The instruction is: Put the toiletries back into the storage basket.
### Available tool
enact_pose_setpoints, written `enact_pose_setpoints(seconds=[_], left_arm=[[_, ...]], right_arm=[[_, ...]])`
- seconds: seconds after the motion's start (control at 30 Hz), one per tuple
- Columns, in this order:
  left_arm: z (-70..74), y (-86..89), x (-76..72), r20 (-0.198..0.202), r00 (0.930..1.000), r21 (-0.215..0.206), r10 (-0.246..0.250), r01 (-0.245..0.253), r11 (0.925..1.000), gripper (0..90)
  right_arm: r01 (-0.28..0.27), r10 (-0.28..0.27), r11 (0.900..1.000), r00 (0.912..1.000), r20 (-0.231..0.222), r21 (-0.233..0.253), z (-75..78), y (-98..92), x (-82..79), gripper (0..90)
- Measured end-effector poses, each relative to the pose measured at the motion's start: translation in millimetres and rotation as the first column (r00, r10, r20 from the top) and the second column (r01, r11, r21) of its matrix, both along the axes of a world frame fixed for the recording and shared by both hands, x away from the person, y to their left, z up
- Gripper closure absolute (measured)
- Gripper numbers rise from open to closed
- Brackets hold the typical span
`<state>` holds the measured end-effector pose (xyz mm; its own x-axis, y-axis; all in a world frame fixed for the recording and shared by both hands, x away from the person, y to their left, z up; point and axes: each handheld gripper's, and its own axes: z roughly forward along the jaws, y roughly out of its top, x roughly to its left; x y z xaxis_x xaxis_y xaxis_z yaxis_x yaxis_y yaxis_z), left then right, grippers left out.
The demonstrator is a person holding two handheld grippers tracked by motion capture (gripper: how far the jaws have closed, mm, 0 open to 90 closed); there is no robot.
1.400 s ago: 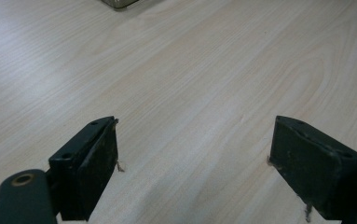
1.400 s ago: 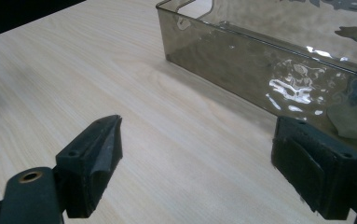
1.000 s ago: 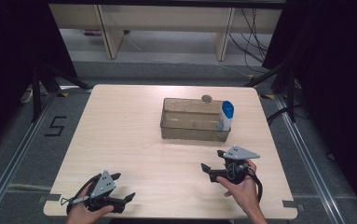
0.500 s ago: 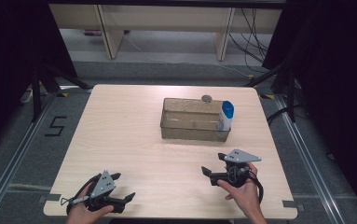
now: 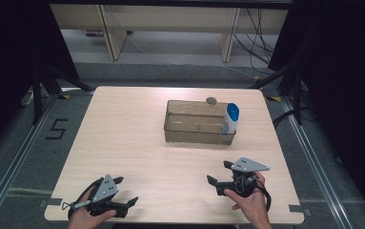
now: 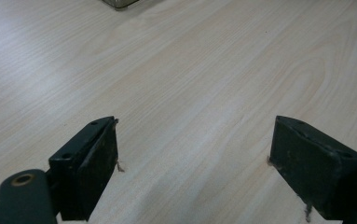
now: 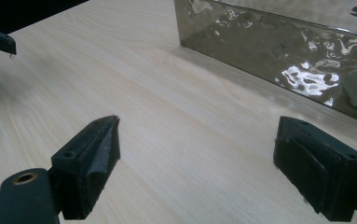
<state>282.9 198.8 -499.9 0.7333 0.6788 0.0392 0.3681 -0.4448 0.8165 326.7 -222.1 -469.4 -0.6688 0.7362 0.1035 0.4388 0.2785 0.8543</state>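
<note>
High view: a clear plastic bin (image 5: 198,128) sits on the table (image 5: 123,138) toward its far right part, long axis running left to right, parallel to the far edge. A white bottle with a blue cap (image 5: 230,119) stands upright inside the bin at its right end, and a small round grey thing (image 5: 211,100) rests at the bin's far rim — what it is I cannot tell. The right gripper (image 5: 221,174) lies near the near edge, right of middle, jaws spread and holding nothing, aimed leftward; the bin and bottle lie straight beyond it toward the far edge. The left gripper (image 5: 125,191) rests at the near left corner, jaws also apart and empty, well apart from the bin.

Left gripper view: its two jaws stand wide over bare wood, a corner of the bin at the top edge.

Right gripper view: jaws wide open, the bin's rippled wall (image 7: 278,51) near ahead and to the right — judged the nearer hand for reaching the bottle
</note>
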Motion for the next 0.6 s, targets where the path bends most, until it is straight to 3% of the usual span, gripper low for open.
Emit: enact_pose_setpoints(seconds=[0.17, 0.2, 0.23, 0.33, 0.37, 0.4, 0.43, 0.47, 0.53, 0.57, 0.6], left_arm=[[-0.2, -0.4, -0.2, -0.002, 1.0, -0.005, 0.0, 0.0, 1.0, 14.8], [-0.2, -0.3, -0.1, -0.001, 1.0, 0.0, 0.001, -0.001, 1.0, 14.8], [0.6, 1.4, 0.7, 0.001, 1.0, 0.031, -0.008, 0.008, 0.9995, 14.8], [0.5, 1.1, 0.6, 0.001, 1.0, 0.025, -0.006, 0.006, 0.9997, 14.8], [-0.5, -0.7, -0.2, -0.002, 1.0, -0.01, 0.003, -0.003, 1.0, 14.8], [-0.5, -0.7, -0.3, -0.003, 1.0, -0.008, 0.003, -0.003, 1.0, 14.8], [-0.4, -0.3, 0.0, -0.002, 1.0, 0.001, 0.001, -0.001, 1.0, 14.8], [0.4, 1.3, 0.8, 0.001, 1.0, 0.031, -0.008, 0.008, 0.9995, 14.8], [0.5, 1.3, 0.7, 0.001, 1.0, 0.03, -0.008, 0.008, 0.9995, 14.9], [-0.2, -0.1, 0.0, -0.001, 1.0, 0.003, -0.001, 0.001, 1.0, 14.8], [-0.2, -0.1, 0.0, -0.001, 1.0, 0.003, -0.001, 0.001, 1.0, 14.9]], right_arm=[[-0.001, 0.001, 1.0, 0.9999, -0.014, 0.01, -1.1, -1.3, -5.9, 15.7], [-0.007, 0.007, 1.0, 0.9999, -0.011, 0.008, -1.4, -1.9, -6.6, 15.7], [-0.007, 0.008, 1.0, 0.9998, -0.019, 0.017, -1.8, -1.4, -7.9, 15.7], [-0.01, 0.01, 1.0, 0.9997, -0.023, 0.018, -1.7, -2.1, -10.1, 15.7], [-0.024, 0.025, 0.999, 0.9996, -0.013, 0.022, -2.6, -2.2, -10.9, 15.7], [-0.013, 0.013, 0.999, 0.9996, -0.027, 0.029, -2.7, -1.7, -13.0, 15.7], [-0.021, 0.021, 1.0, 0.9997, -0.012, 0.011, -3.1, -2.8, -12.8, 15.7], [-0.008, 0.009, 1.0, 0.9993, -0.036, 0.029, -3.8, -0.9, -14.7, 15.7], [-0.019, 0.02, 1.0, 0.9995, -0.023, 0.018, -3.8, -2.8, -15.9, 15.7], [-0.018, 0.018, 1.0, 0.9996, -0.022, 0.014, -3.8, -3.3, -16.7, 15.7], [-0.019, 0.019, 1.0, 0.9997, -0.015, 0.011, -4.0, -3.9, -17.1, 15.7]])
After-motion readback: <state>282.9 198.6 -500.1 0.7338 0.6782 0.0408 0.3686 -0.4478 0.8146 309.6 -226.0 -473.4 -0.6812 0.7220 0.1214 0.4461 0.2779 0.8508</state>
